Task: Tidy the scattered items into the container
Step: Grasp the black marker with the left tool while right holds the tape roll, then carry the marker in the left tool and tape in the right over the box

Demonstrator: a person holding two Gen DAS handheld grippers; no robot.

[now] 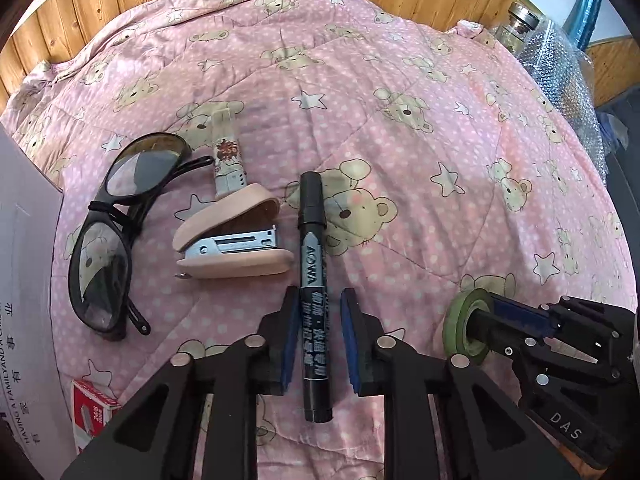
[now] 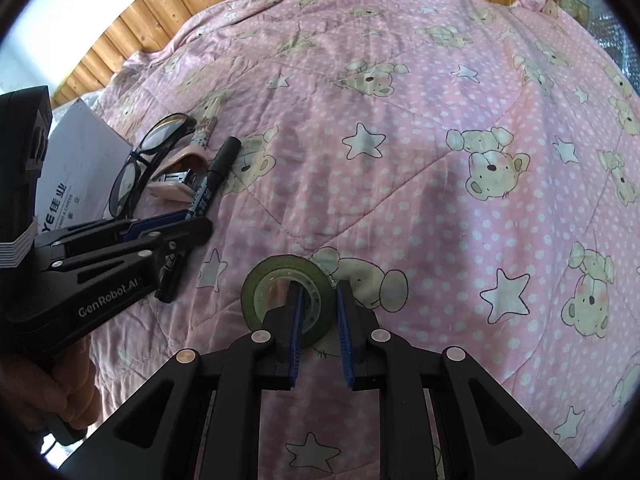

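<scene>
Your left gripper (image 1: pixel 320 344) has its jaws apart, one blue pad on each side of the black marker (image 1: pixel 314 280). The left pad sits just beside the barrel, or against it; the right pad (image 1: pixel 352 344) stands clear with quilt showing in the gap. The marker is not yet clamped. It lies flat on the pink bear-print quilt (image 1: pixel 400 160), cap end pointing away from you, white lettering along the barrel.

Going left to right in the left wrist view: the white cardboard box (image 1: pixel 28 272) stands at the far left edge, with a small red staple box (image 1: pixel 94 408) just beside its lower corner. Next come black-framed glasses (image 1: pixel 120 232), folded, lying on the quilt. Beside them a pink stapler (image 1: pixel 236 236) lies on its side with its metal channel showing, and a small patterned tube (image 1: pixel 228 152) rests with one end on top of it. Then the marker between your jaws, and further right the green tape roll (image 1: pixel 468 328).

Your right gripper (image 2: pixel 318 324) is also open. Its left finger reaches into the hole of the tape roll (image 2: pixel 288 296) and its right finger sits outside the rim, so the roll's wall stands between the two pads. Whether either pad touches the tape cannot be told. In this view the roll lies flat on the quilt, dull green outside with a pale inner core, well apart from the cluster near the box (image 2: pixel 84 160).
</scene>
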